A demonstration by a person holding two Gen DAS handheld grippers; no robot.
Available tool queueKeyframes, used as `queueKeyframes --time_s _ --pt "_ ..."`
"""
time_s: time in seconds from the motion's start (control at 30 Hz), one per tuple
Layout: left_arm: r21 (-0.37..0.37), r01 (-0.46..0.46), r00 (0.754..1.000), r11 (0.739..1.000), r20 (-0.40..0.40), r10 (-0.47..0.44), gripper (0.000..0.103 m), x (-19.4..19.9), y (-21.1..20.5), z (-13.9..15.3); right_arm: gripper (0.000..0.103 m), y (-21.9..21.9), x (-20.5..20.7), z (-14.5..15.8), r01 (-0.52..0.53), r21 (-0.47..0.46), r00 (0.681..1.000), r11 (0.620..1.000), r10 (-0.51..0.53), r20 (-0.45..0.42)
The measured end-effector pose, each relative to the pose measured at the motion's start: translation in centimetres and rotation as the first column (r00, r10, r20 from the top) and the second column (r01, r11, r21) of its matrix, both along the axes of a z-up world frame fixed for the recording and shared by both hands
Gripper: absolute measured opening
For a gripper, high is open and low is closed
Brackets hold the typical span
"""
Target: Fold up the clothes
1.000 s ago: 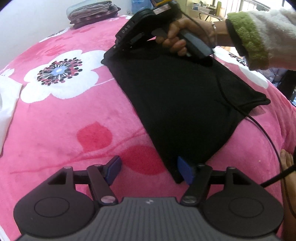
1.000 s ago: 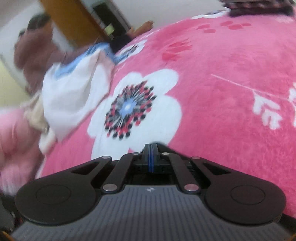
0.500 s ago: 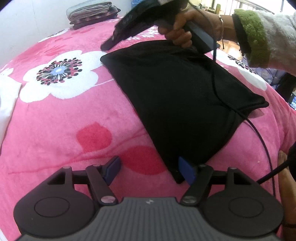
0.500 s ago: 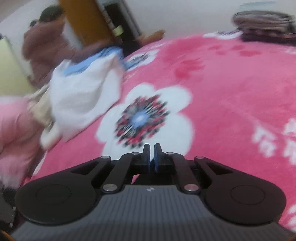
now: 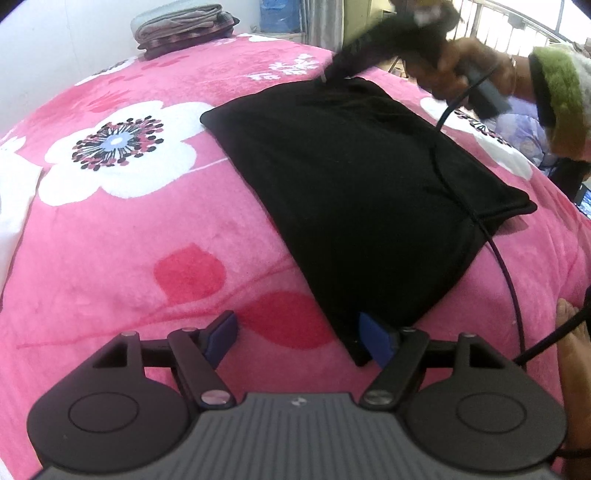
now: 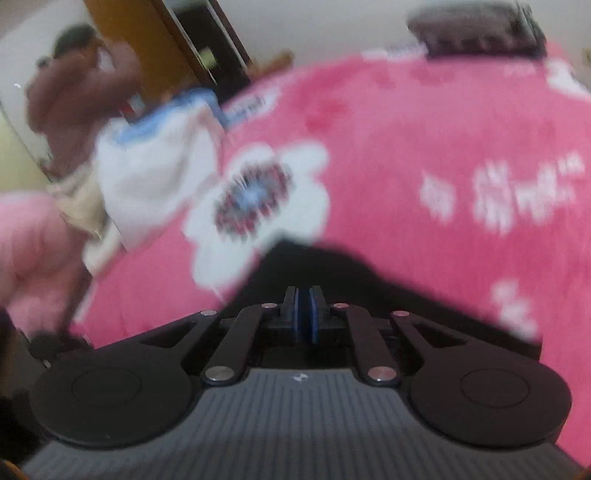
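Right hand-held gripper [image 6: 303, 308] lifted off black garment [image 5: 354, 192]; no legible writing.

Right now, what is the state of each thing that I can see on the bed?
Black garment: folded, lying flat on the blanket.
Left claw: open, one finger at the garment's near corner, jaws just opened further.
Right claw: shut, empty, above the garment's far edge.
Folded clothes: stacked at the far edge.
Pink blanket: spread out.
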State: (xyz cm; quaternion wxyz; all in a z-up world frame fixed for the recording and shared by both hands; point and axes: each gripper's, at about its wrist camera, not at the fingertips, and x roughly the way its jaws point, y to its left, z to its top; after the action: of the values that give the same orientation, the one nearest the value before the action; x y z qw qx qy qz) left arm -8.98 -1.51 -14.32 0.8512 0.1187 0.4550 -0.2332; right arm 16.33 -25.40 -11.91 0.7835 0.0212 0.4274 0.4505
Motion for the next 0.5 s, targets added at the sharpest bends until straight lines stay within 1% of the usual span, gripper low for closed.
queueKeyframes --time_s 0.03,0.07,0.1,0.13,0.17,0.23,0.27,0.3,0.37,0.4,0.43,0.5 --pt "-0.001 0.001 1.0 1.0 0.002 -0.001 0.075 0.0 0.0 0.0 0.0 -0.7 0.5 -0.8 0.043 -0.027 0.999 0.999 -0.043 0.006" --pt "0.002 0.0 1.0 1.0 0.001 0.0 0.075 0.0 0.0 0.0 0.0 -2.1 1.2 -1.3 0.104 -0.015 0.995 0.994 -0.104 0.007" --pt "0.004 -0.001 1.0 1.0 0.001 0.001 0.075 0.0 -0.1 0.0 0.0 -3.9 2.0 -1.5 0.186 0.021 0.982 0.982 -0.186 -0.01" --pt "0.007 -0.002 1.0 1.0 0.0 0.002 0.075 0.1 -0.1 0.0 0.0 -5.7 2.7 -1.4 0.296 0.024 0.955 0.955 -0.296 -0.007" --pt "0.007 -0.003 1.0 1.0 -0.001 0.003 0.075 0.1 -0.1 0.0 0.005 -7.3 3.4 -1.2 0.383 0.026 0.924 0.923 -0.383 -0.002" --pt "0.003 -0.007 1.0 1.0 -0.002 0.007 0.075 0.1 0.0 0.0 0.005 -9.4 3.6 -0.4 0.447 0.024 0.894 0.894 -0.447 0.018" --pt "0.002 -0.007 1.0 1.0 -0.001 0.007 0.075 0.1 0.0 0.0 0.005 -10.2 3.5 0.0 0.464 0.028 0.885 0.886 -0.464 0.026" --pt "0.002 -0.006 1.0 1.0 0.0 0.006 0.075 0.0 0.0 0.0 0.005 -10.1 2.8 0.7 0.43 0.048 0.902 0.902 -0.431 0.031" --pt "0.003 -0.004 1.0 1.0 0.003 0.004 0.075 -0.1 0.0 0.0 0.005 -8.9 0.7 1.9 0.303 0.079 0.951 0.95 -0.306 0.033" --pt "0.002 -0.003 1.0 1.0 0.002 0.003 0.075 -0.1 0.0 0.0 0.005 -8.1 -0.3 2.0 0.225 0.089 0.974 0.97 -0.227 0.018" --pt "0.001 -0.001 1.0 1.0 0.001 0.001 0.075 -0.1 0.0 0.0 0.005 -7.4 -1.2 1.8 0.154 0.077 0.988 0.985 -0.154 0.006" --pt "0.003 0.003 1.0 1.0 0.001 -0.003 0.075 -0.1 0.0 0.0 0.003 -6.2 -2.3 0.8 0.08 -0.016 0.996 0.997 -0.079 0.031"
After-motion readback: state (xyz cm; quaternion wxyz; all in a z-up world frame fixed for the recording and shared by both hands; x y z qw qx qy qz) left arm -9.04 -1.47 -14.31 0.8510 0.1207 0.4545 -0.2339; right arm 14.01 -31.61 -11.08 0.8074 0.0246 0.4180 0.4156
